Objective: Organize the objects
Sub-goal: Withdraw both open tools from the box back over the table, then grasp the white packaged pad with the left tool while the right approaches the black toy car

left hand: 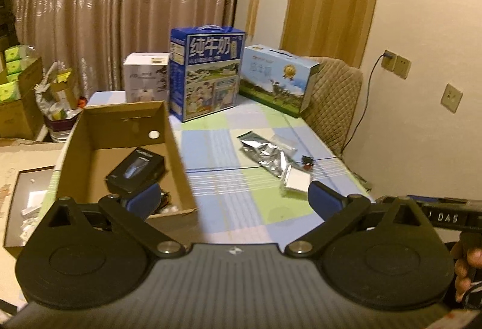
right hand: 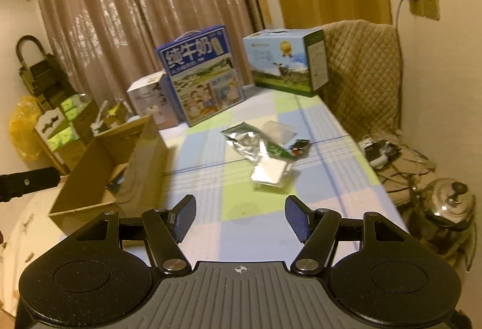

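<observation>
From the left wrist, the cardboard box (left hand: 120,148) is being seen with one black box (left hand: 135,170) inside; more things in it are being hidden by the left gripper (left hand: 235,196), spread wide, empty. From the right wrist, one silver packet (right hand: 247,143) is lying right of the cardboard box on the checked table (right hand: 256,220). The right gripper (right hand: 240,219) is being held apart, empty.
</observation>
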Motion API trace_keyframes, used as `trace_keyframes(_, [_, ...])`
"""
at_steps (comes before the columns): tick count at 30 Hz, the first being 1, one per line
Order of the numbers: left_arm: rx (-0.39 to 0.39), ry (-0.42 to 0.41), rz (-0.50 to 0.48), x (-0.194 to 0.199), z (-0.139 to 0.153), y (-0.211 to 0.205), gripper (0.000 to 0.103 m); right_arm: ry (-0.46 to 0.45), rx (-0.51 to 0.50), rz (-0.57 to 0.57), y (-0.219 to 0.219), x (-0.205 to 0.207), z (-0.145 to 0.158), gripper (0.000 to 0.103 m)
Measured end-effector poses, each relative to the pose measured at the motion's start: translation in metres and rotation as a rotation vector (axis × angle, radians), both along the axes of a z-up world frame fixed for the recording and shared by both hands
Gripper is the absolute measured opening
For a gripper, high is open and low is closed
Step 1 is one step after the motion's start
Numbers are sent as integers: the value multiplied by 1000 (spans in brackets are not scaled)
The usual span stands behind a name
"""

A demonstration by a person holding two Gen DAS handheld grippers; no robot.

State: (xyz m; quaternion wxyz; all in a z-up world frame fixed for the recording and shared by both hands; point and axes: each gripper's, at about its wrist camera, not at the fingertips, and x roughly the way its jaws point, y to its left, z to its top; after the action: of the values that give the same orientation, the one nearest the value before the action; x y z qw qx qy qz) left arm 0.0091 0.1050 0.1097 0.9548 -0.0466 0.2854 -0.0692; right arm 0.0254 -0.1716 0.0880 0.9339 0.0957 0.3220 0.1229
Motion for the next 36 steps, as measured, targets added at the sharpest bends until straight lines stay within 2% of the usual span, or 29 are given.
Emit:
trace_keyframes(9, [-7,27,-73,30,-22,-30,102,18,-26,-45,-17,27,-13,63])
trace_keyframes(16, [20,55,-143,63,-47,-60,102,34,-21,-90,-35,58,-29,63])
trace_keyframes(24, [21,60,-200,114,-97,-104,102,45,-40,-133,-66,109,-68,63])
trace_keyframes(31, [106,80,-232,160,-150,-131,102,101,-6,-107,-76,163,-113,63])
trace_keyframes(34, [184,52,-272,176,-168,-145,102,122,29,-96,-76,182,-123,62])
trace_keyframes(36, [202,51,-288,184,-177,-152,102,133,35,-83,-74,193,-126,62])
